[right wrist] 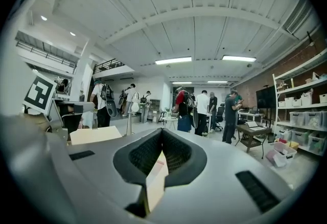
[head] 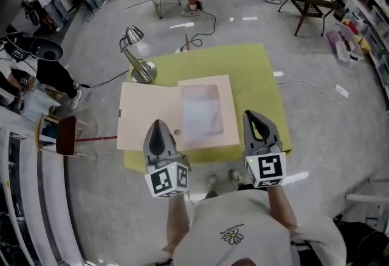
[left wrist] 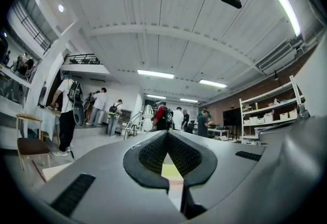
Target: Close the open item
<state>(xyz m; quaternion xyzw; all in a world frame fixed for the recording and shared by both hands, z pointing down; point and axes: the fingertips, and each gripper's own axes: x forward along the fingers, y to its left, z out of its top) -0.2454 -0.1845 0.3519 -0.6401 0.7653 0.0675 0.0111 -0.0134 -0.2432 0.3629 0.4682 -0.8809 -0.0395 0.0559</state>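
Left gripper (left wrist: 167, 135): jaws fully closed, the ribbed pads meeting at the tip with nothing between them. Right gripper (right wrist: 162, 132): jaws likewise together, gripping nothing. In the head view both grippers hover at lower centre of the frame, each with its marker cube toward the person. The left one hangs over the near edge of the open folder (head: 149, 116), and the right one just off the folder's right edge, above the yellow-green table (head: 255, 70). The folder lies spread flat at the centre of the frame, both beige leaves face up, with a white sheet (head: 200, 112) on the right leaf. A desk lamp (head: 137, 58) stands at the table's upper-left corner, just beyond the folder. People stand along the upper edge of the frame
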